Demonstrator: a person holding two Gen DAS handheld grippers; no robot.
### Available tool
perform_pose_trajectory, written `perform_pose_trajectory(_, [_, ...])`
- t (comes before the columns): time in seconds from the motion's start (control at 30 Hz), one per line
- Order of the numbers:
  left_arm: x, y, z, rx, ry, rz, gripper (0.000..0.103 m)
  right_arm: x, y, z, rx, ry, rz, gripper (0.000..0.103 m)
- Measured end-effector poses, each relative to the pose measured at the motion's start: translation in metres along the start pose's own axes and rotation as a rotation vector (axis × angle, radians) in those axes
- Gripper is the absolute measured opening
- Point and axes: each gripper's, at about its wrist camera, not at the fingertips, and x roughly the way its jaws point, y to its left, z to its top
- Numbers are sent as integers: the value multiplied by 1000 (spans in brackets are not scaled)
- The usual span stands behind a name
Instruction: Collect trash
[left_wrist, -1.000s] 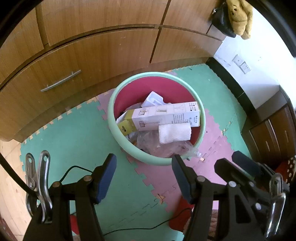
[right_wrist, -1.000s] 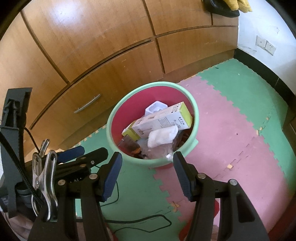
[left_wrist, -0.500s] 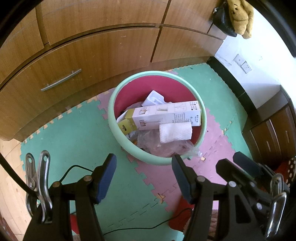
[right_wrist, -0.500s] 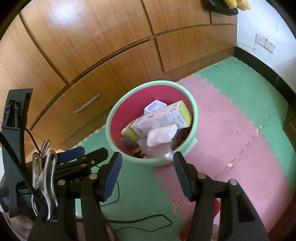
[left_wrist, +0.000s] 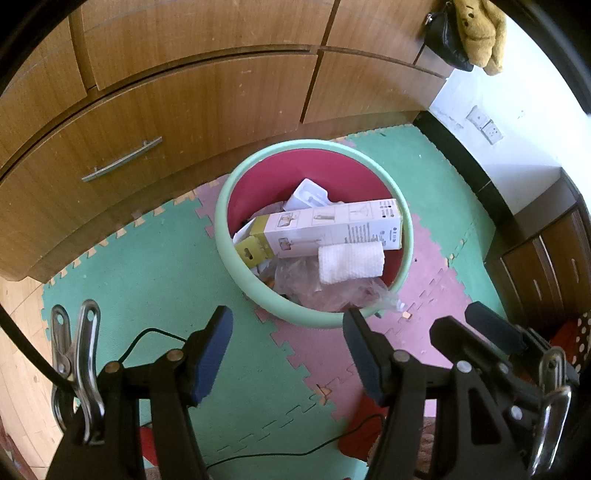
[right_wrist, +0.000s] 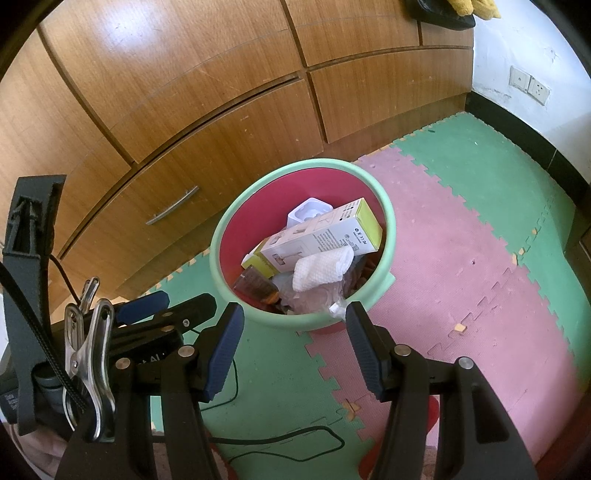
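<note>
Both grippers hang over the floor and point steeply down toward a round bin with a mint-green rim and a red inside (left_wrist: 221, 236), which stands on a floor of green and pink foam puzzle mats (left_wrist: 155, 266) close to a brown wooden cabinet with a metal bar handle (left_wrist: 192, 110).

The left gripper (left_wrist: 288, 332) has its two black fingers with blue pads spread wide, and nothing is between them. The pads are above the mat on the near side of the bin and do not touch it. In the right wrist view this same gripper (right_wrist: 162, 308) shows at the lower left, just beside the right one and tilted toward the bin.

The right gripper (right_wrist: 293, 328) is also spread, with an empty gap between its pads. Its fingertips frame the near rim of the bin (right_wrist: 218, 236) but stay apart from it. In the left wrist view it (left_wrist: 476, 326) shows at the lower right.

The trash lies inside the bin. A long white cardboard box with a yellow-green end (left_wrist: 332, 229) lies across the top of the pile. A rolled white paper towel (left_wrist: 351, 262) rests against its near side, and under them is crumpled clear plastic film (left_wrist: 317, 284). A small white plastic tray (left_wrist: 308, 194) sits behind the box, against the red wall.

A thin black cable (right_wrist: 280, 439) runs over the green mat below the grippers.
</note>
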Motion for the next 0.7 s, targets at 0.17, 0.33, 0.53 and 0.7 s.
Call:
perform_pose_trajectory(0.17, [1, 0, -1, 2, 4, 5, 65, 0, 0, 0, 0, -1, 0, 59])
perform_pose_trajectory(0.33, [1, 0, -1, 3, 5, 7, 65, 0, 0, 0, 1, 0, -1, 59])
perform_pose_trajectory(0.53, [2, 1, -1, -5, 14, 15, 65, 0, 0, 0, 1, 0, 0, 59])
perform_pose_trajectory(0.7, [4, 5, -1, -32, 21, 25, 65, 0, 0, 0, 0, -1, 0, 59])
